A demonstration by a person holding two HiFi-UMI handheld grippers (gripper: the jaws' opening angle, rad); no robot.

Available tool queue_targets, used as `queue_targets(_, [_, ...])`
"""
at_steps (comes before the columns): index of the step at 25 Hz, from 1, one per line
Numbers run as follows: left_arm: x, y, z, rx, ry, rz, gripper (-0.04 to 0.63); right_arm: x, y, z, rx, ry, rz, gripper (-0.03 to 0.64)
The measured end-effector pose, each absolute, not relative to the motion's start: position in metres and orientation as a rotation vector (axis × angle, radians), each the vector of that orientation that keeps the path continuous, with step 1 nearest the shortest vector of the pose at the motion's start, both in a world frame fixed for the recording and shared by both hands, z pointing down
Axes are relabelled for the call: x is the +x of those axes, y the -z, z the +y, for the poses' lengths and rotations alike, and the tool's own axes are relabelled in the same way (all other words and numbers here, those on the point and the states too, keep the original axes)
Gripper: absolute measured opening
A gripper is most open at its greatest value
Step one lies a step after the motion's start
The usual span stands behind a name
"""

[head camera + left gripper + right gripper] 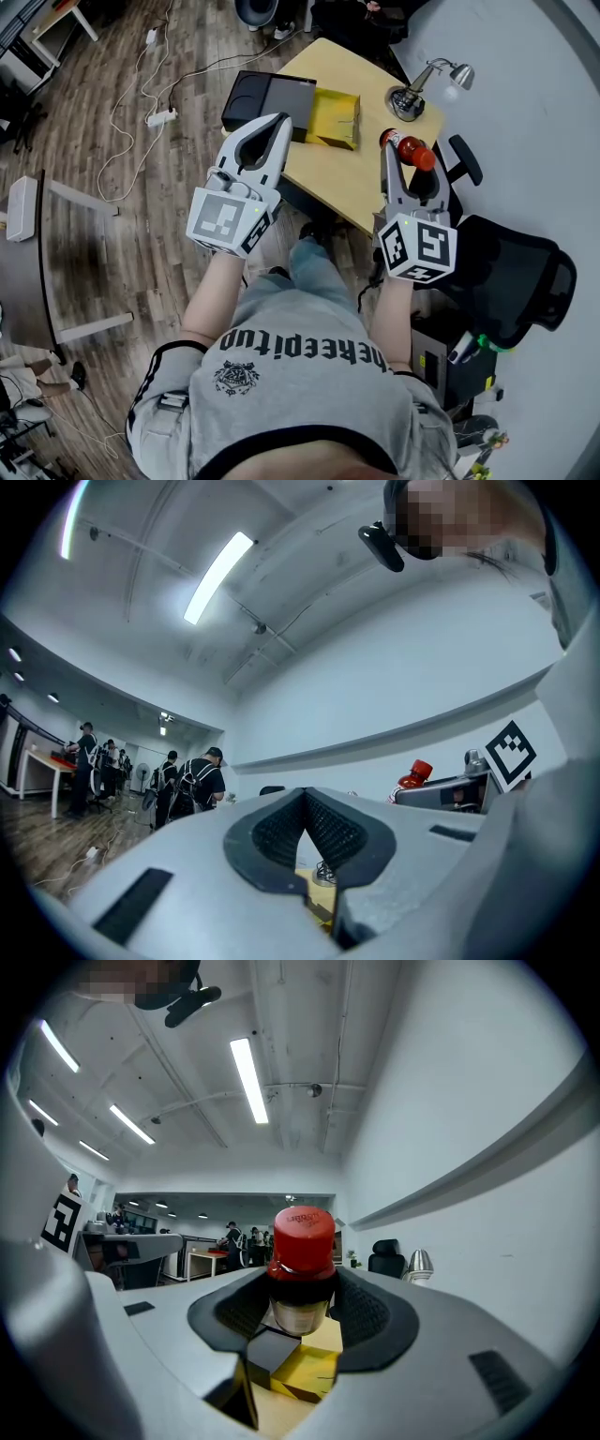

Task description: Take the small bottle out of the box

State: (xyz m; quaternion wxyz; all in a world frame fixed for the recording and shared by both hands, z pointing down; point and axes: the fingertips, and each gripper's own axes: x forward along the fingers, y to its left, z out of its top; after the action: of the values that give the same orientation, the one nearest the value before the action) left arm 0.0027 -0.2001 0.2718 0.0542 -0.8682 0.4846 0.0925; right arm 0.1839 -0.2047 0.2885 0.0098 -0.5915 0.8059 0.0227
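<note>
My right gripper (405, 155) is shut on a small bottle (415, 152) with a red cap, held in the air over the right edge of the wooden table (352, 178). In the right gripper view the bottle (302, 1269) stands upright between the black pads (361, 1312). Below it lie a yellow box (309, 1372) and a black box (267, 1349). Both the yellow box (336, 119) and the black box (270, 100) rest at the table's far side. My left gripper (279, 124) hovers over the table's near left edge, shut on nothing. From the left gripper view the bottle (414, 772) shows at the right.
A desk lamp (412, 94) stands on the table's far right corner. A black office chair (516, 272) is to my right. Cables and a power strip (161, 118) lie on the wood floor at the left. Several people stand far off (192, 785).
</note>
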Motion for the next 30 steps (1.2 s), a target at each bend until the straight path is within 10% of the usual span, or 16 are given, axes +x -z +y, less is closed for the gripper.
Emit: queue_targets(30, [-0.019,-0.28,-0.205,-2.636,-0.282,1.521,0.003,0.163,-0.291,-0.213,-1.821,-0.061,2.543,0.216])
